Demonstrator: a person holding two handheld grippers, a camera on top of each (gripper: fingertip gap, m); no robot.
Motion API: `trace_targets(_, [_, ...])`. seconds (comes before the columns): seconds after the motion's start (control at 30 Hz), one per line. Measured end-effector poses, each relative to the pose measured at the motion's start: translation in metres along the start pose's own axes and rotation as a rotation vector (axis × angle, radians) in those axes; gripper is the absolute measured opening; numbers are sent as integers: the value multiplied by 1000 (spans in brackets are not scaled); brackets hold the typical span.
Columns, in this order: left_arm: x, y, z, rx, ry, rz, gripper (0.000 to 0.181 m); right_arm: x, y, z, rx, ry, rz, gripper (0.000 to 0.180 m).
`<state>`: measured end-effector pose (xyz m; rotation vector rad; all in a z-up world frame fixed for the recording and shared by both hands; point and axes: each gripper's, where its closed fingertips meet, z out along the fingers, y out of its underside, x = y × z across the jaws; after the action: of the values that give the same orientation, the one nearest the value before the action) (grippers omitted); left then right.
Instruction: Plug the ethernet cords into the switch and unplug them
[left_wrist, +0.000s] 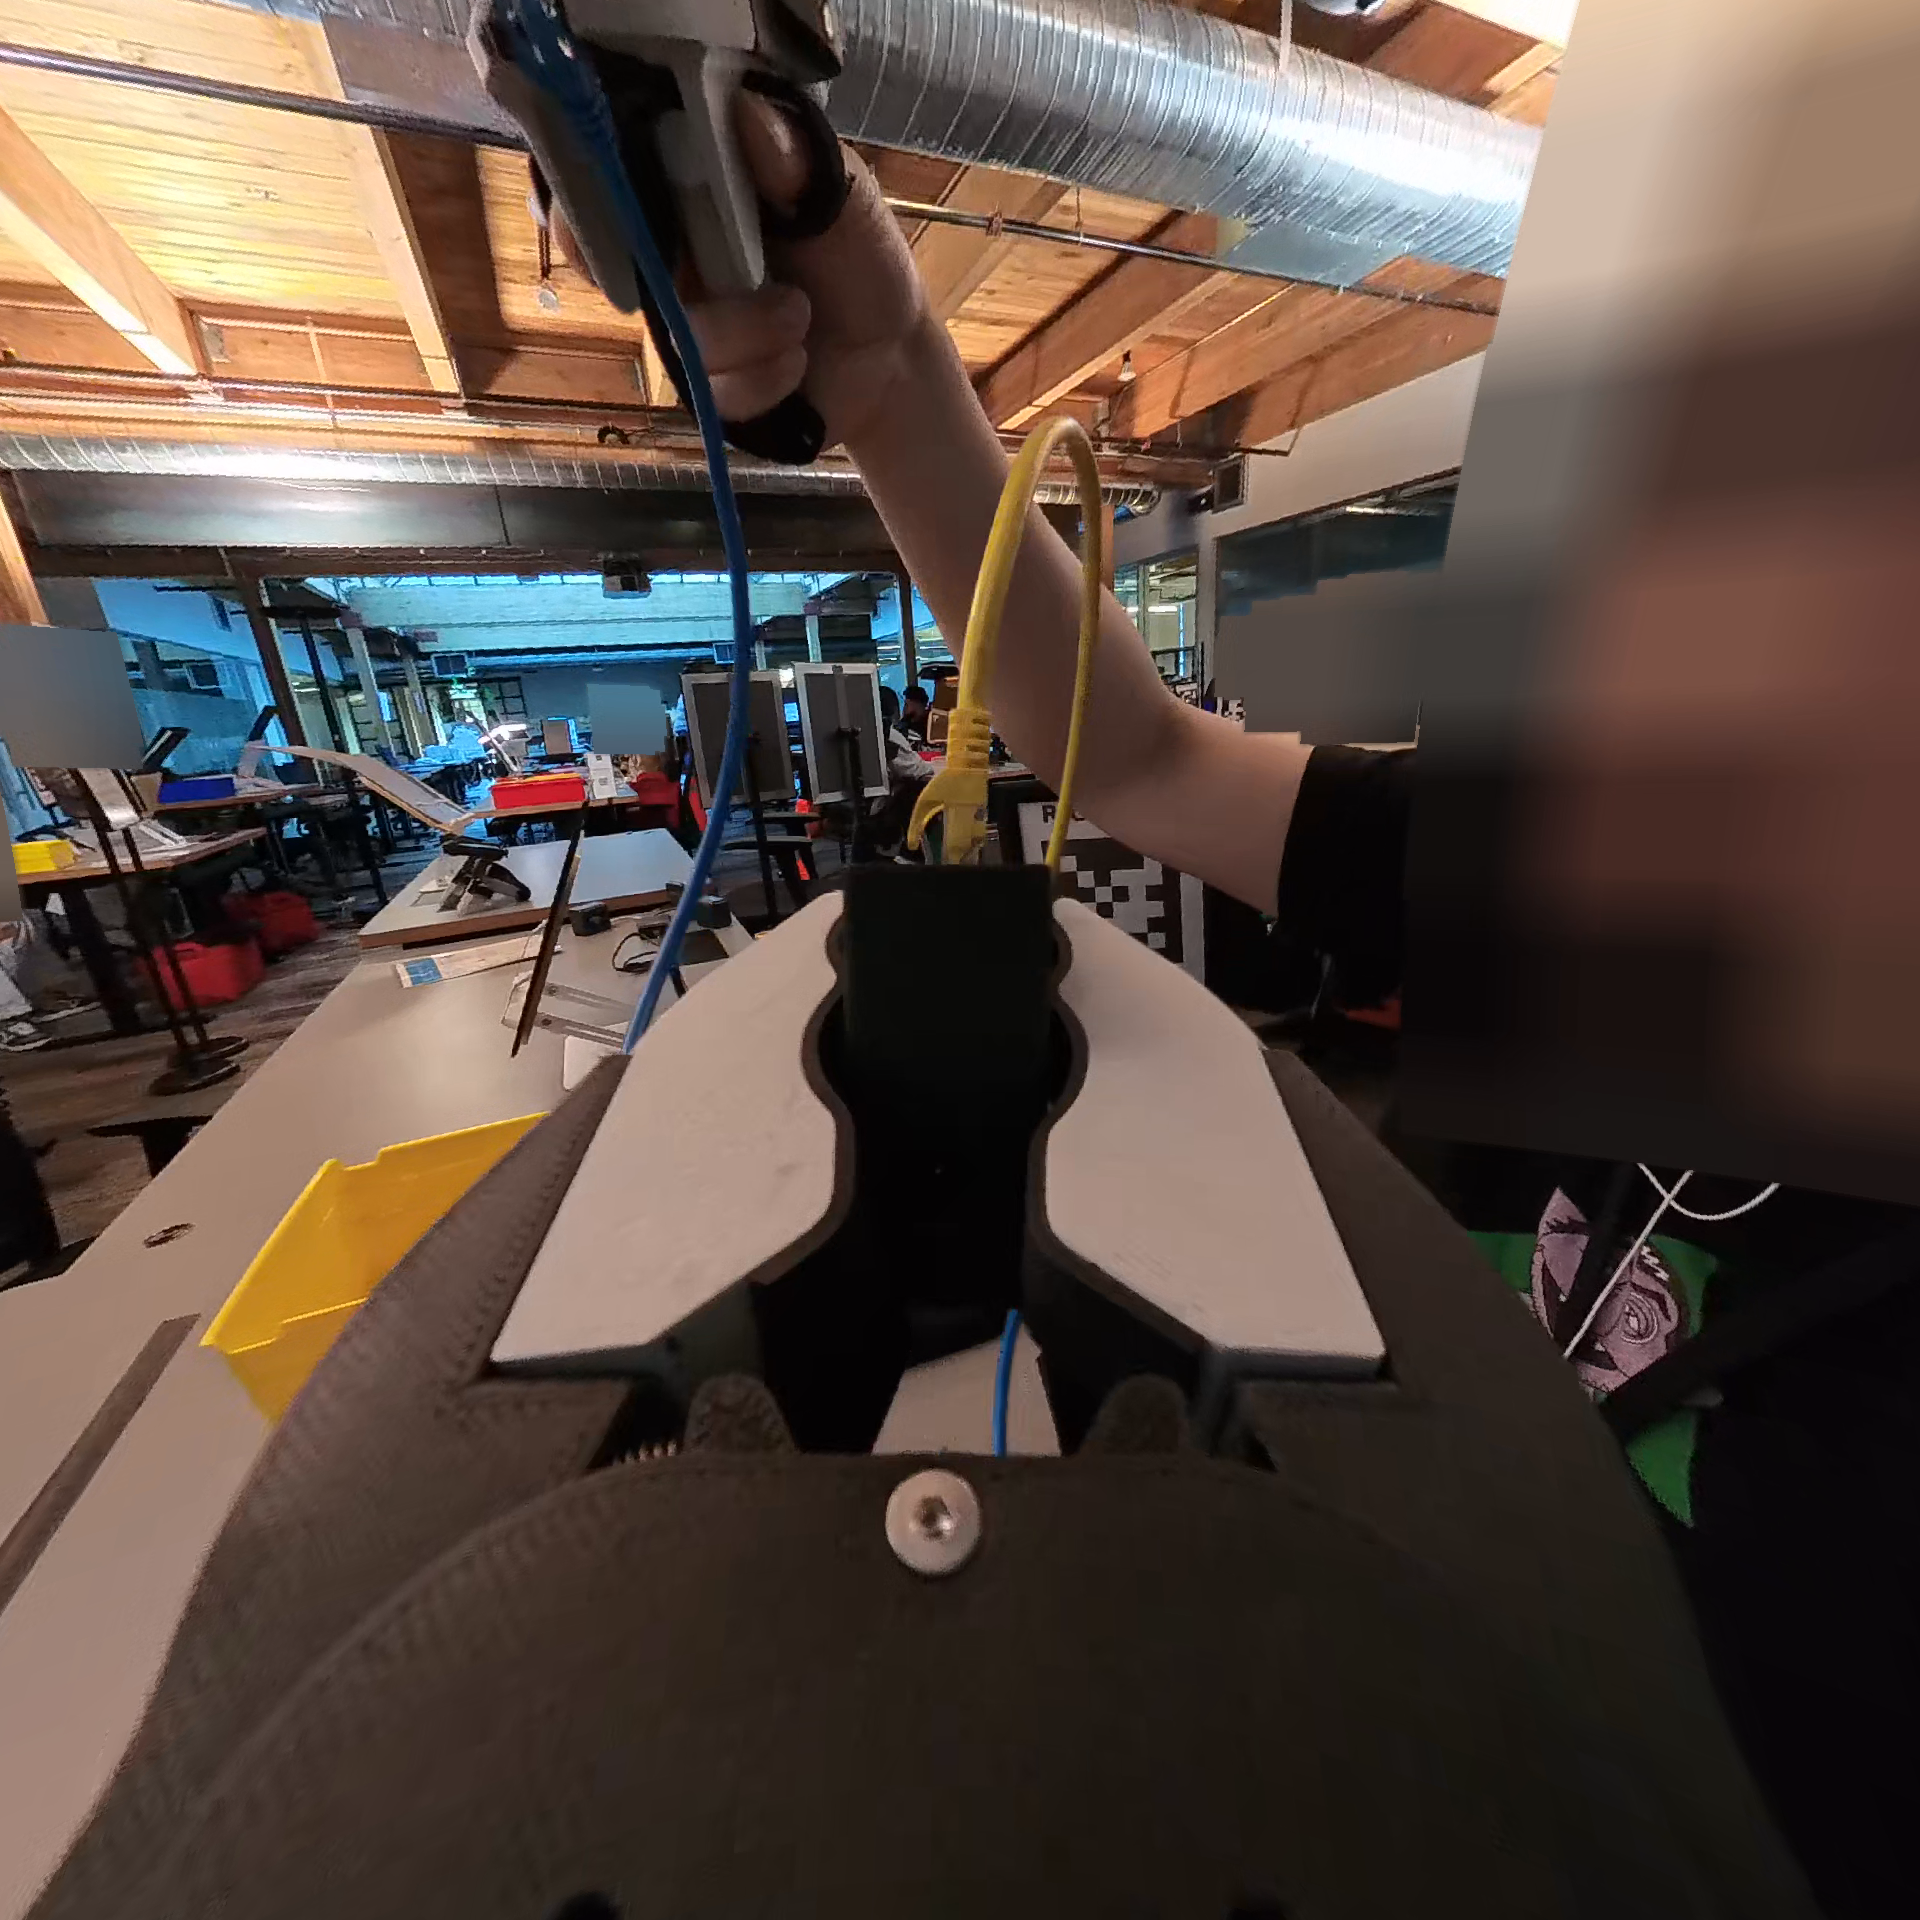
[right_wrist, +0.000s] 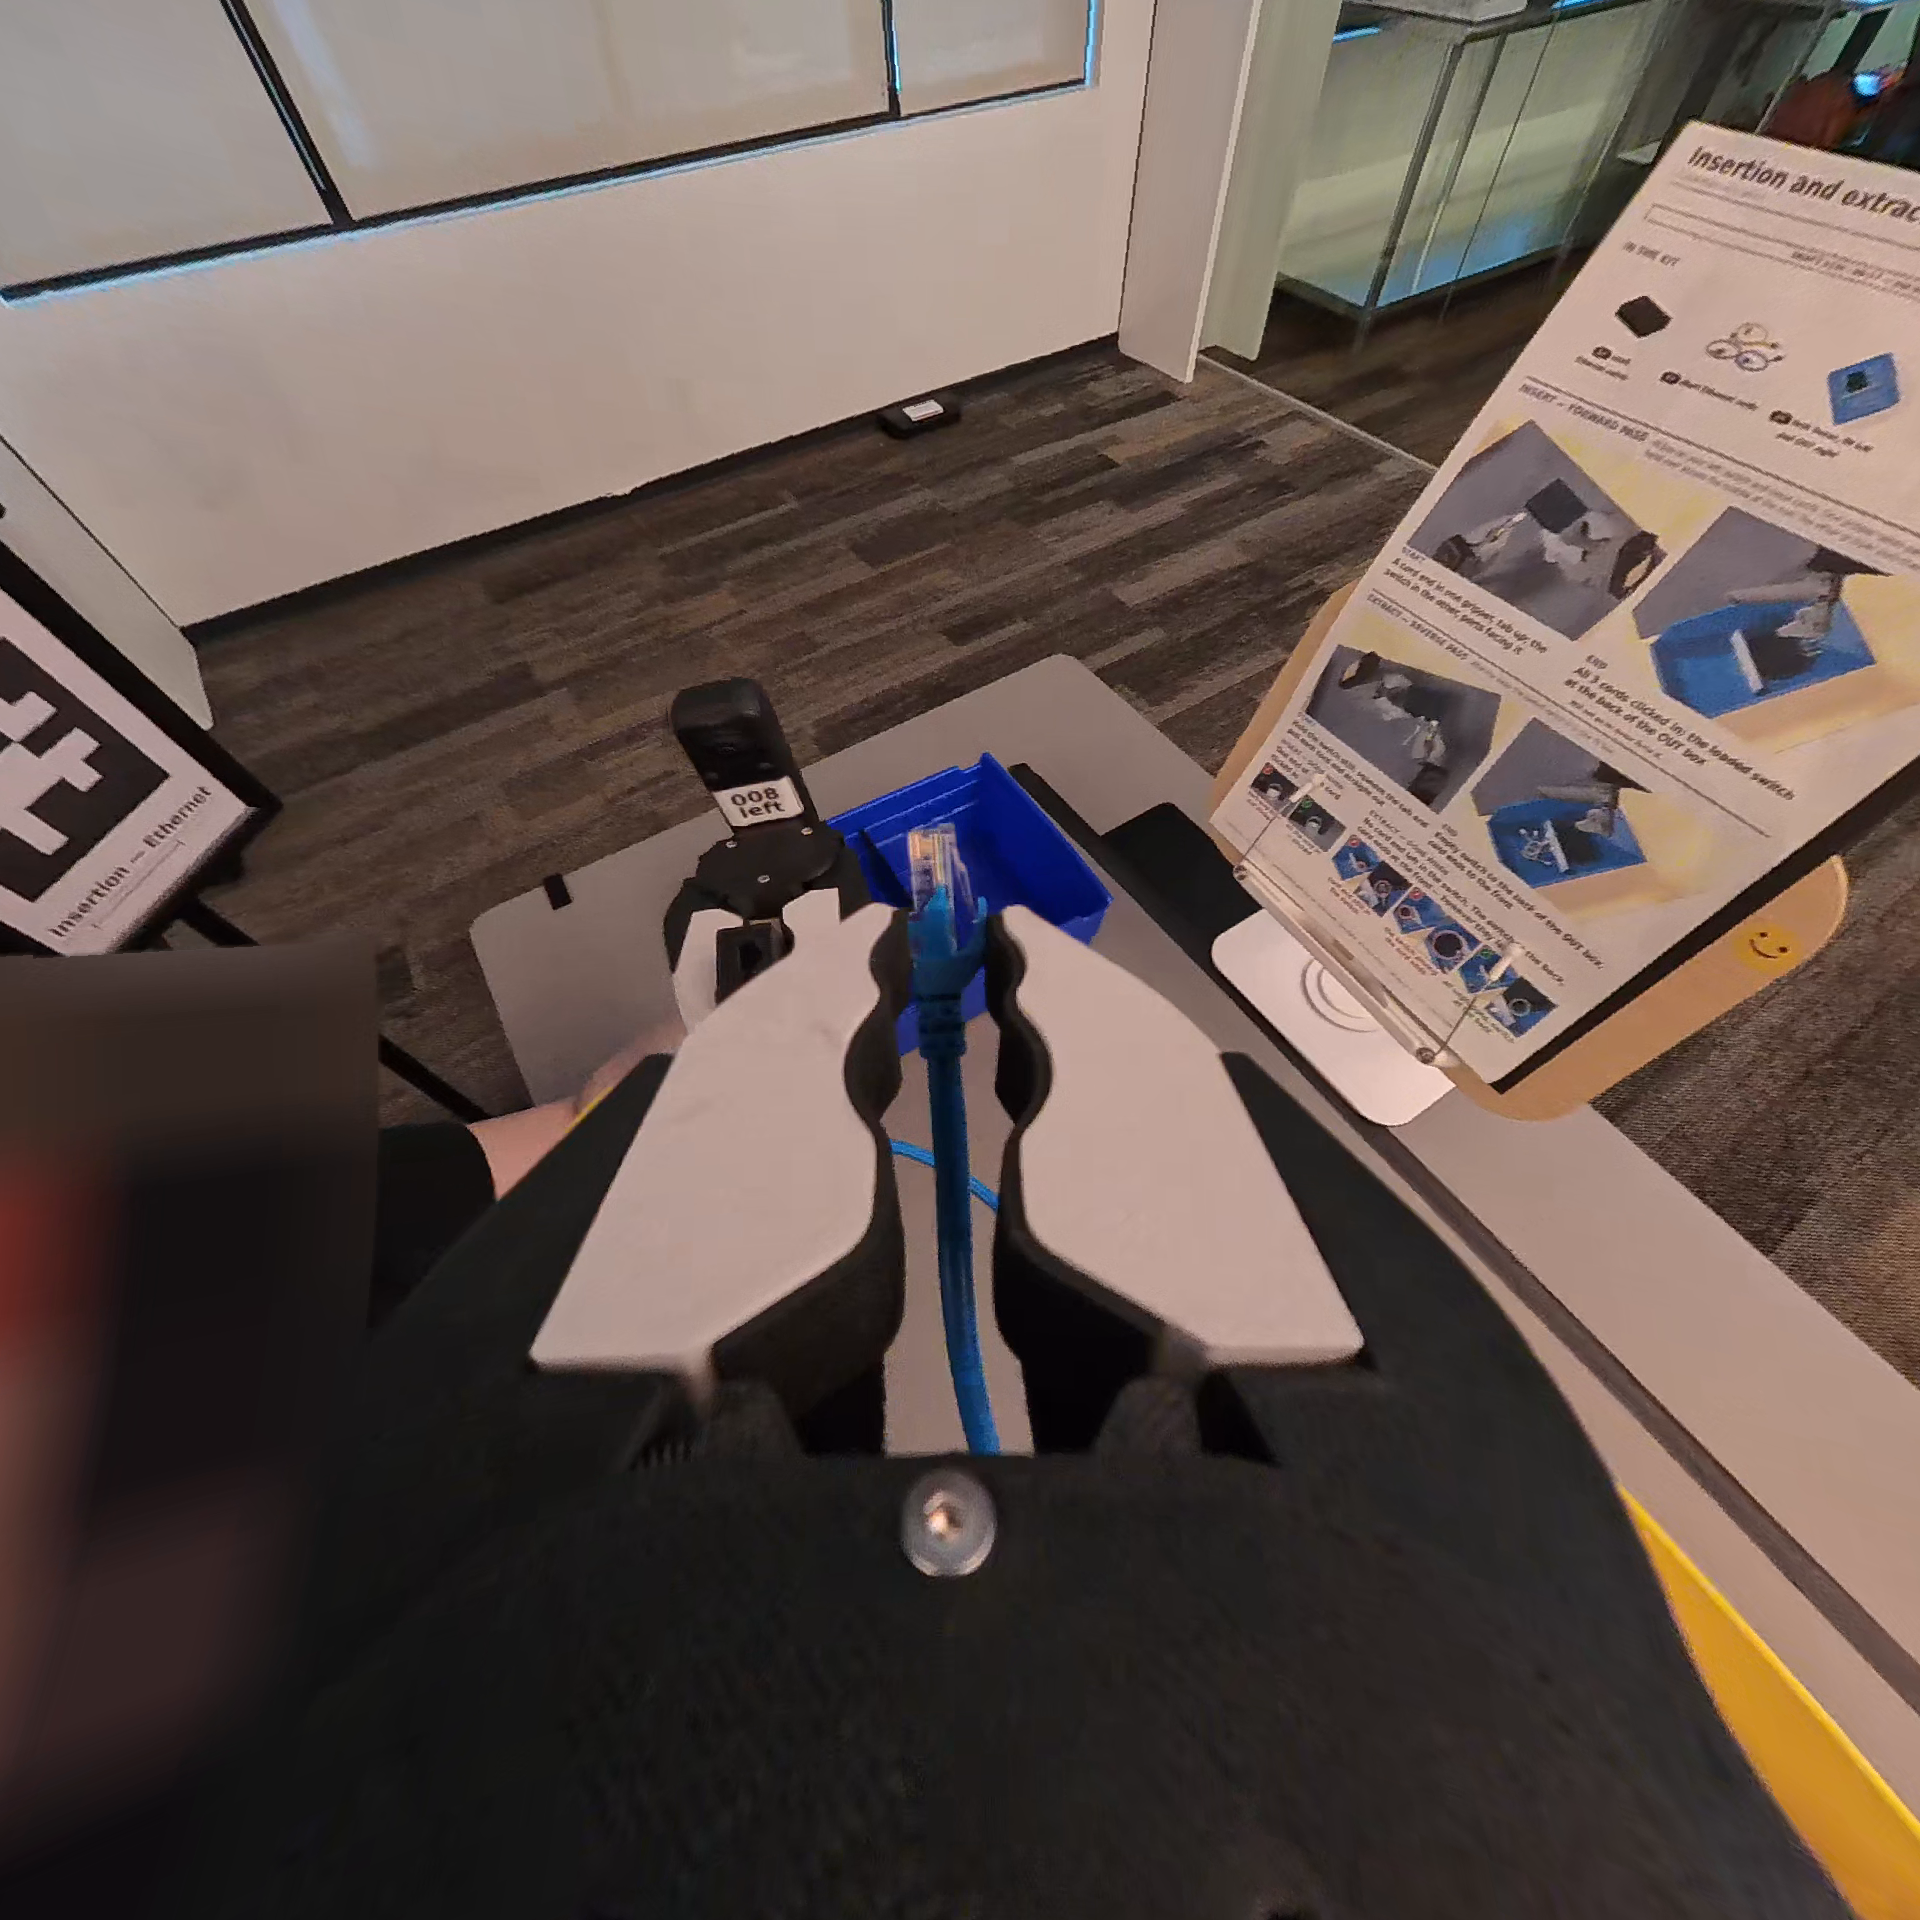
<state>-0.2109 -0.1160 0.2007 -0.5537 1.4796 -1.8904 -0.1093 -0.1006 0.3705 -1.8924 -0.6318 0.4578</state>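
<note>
My left gripper (left_wrist: 948, 920) is shut on a black switch (left_wrist: 945, 977), held upright in the air. A yellow ethernet cord (left_wrist: 1081, 582) loops above the switch, and its plug (left_wrist: 961, 774) sits in a port on the switch's far end. My right gripper (right_wrist: 943, 935) is shut on a blue ethernet cord (right_wrist: 951, 1143). The cord's clear plug (right_wrist: 932, 852) sticks out past the fingertips, pointing down toward the left gripper (right_wrist: 748, 935) below it. In the left wrist view the right gripper (left_wrist: 582, 135) is high above the switch, with the blue cord (left_wrist: 727, 623) hanging down from it.
A blue bin (right_wrist: 997, 862) sits on the grey table beyond the left gripper. A yellow bin (left_wrist: 343, 1268) sits at the table's near side. An instruction sheet on a stand (right_wrist: 1558, 675) is at the right, and a black-and-white marker board (right_wrist: 62, 790) at the left. A person's arm (left_wrist: 1039, 623) crosses the left wrist view. There is about 20 cm between the tips of the two grippers.
</note>
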Motion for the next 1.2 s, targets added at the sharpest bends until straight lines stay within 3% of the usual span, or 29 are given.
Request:
trace_targets(0.3, [-32, 7, -13, -47, -193, -10, 29, 39, 8, 21, -51, 97, -154, 14])
trace_targets(0.57, [-54, 21, -14, -106, -291, 6, 29, 57, 46, 6, -164, 98, -74, 14])
trace_targets(0.87, [-20, 30, 37, -165, -163, 99, 29, -13, 39, -47, -147, 23, -53, 14])
trace_targets(0.97, [-17, 27, 36, -187, -207, 167, 29, -44, 24, -55, -118, -26, -58, 14])
trace_targets(1.2, [-49, 38, 23, -154, -280, 180, 29, -80, -2, 7, -115, -175, -10, 14])
